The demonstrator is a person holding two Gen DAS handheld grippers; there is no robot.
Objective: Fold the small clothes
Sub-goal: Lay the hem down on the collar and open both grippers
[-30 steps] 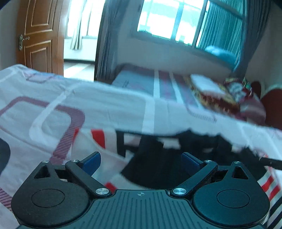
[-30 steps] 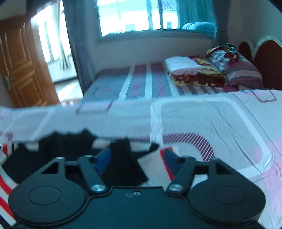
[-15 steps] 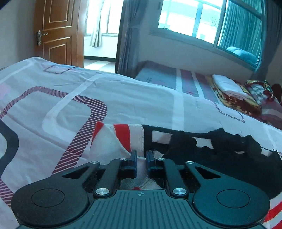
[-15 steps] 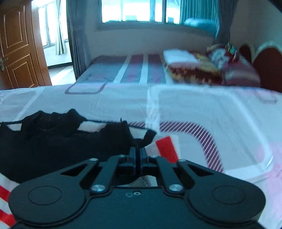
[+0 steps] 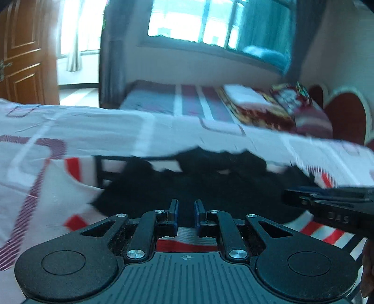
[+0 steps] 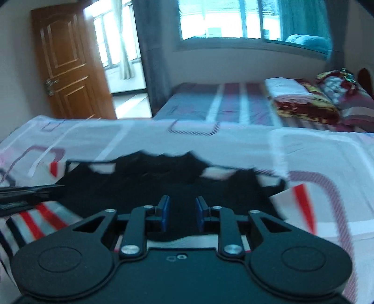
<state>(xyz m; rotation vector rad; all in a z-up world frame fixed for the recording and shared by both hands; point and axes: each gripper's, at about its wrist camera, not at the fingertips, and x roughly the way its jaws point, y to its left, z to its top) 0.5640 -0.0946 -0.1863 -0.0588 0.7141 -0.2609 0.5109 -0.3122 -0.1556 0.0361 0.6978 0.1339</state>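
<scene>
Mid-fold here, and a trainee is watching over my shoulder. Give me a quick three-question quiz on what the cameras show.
1. True or false: the garment lies on a bare wooden floor.
2. What colour is the garment's middle part? A black, B green, C yellow.
3. Fill in: in the right wrist view, the wooden door stands to the ___ of the window.
Key: 1 false, it lies on the patterned sheet; 2 A; 3 left.
</scene>
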